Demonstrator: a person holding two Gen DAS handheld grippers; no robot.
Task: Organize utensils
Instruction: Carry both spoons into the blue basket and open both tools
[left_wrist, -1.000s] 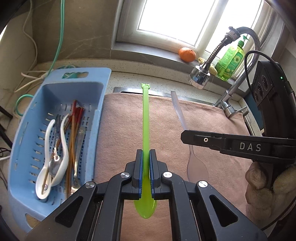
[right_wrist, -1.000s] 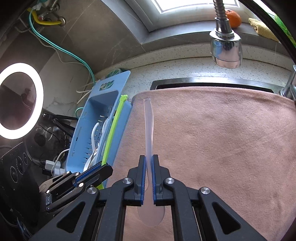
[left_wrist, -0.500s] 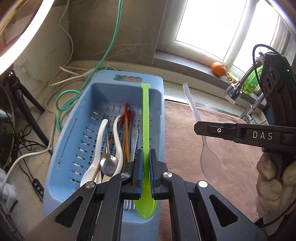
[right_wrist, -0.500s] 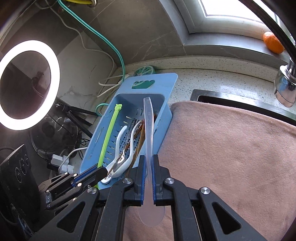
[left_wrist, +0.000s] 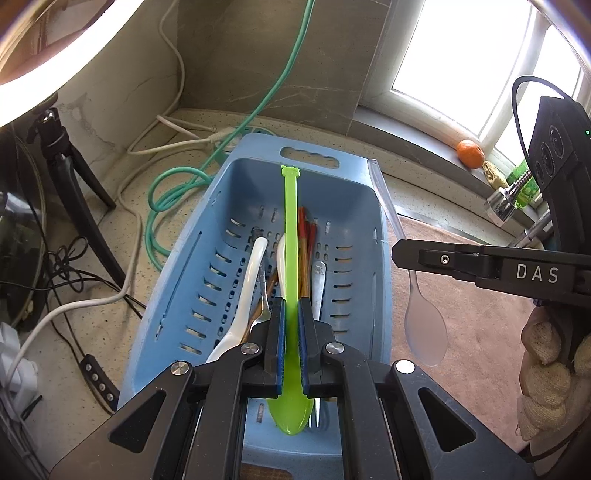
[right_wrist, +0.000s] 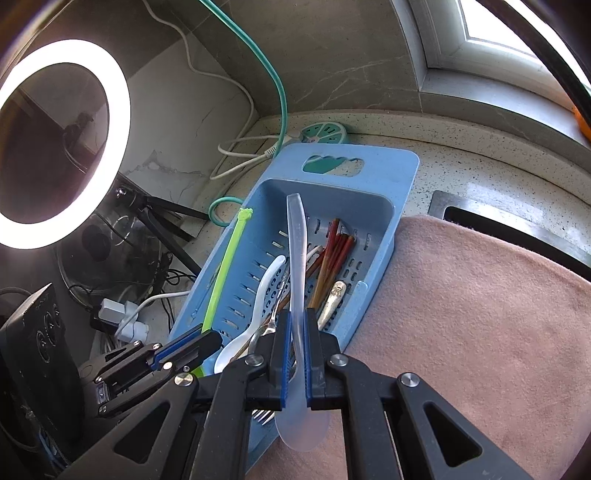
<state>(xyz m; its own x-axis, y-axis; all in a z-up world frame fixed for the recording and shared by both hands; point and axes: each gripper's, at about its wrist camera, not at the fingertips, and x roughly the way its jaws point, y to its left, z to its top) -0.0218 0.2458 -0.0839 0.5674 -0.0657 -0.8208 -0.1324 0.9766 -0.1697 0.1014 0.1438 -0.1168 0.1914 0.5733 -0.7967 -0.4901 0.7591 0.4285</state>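
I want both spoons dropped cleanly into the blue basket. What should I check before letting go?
1. Left gripper clamps green spoon: ok.
2. Right gripper clamps clear spoon: ok.
3. Green spoon over blue basket: ok.
4. Clear spoon over basket: handle yes, bowl hangs over the pink towel: not ok.
5. Room among the white spoons and chopsticks: cannot tell.

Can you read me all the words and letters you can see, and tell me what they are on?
"DAS": white letters on the black side of the right gripper, seen in the left wrist view.
No other words, numbers or signs can be read, in either view.
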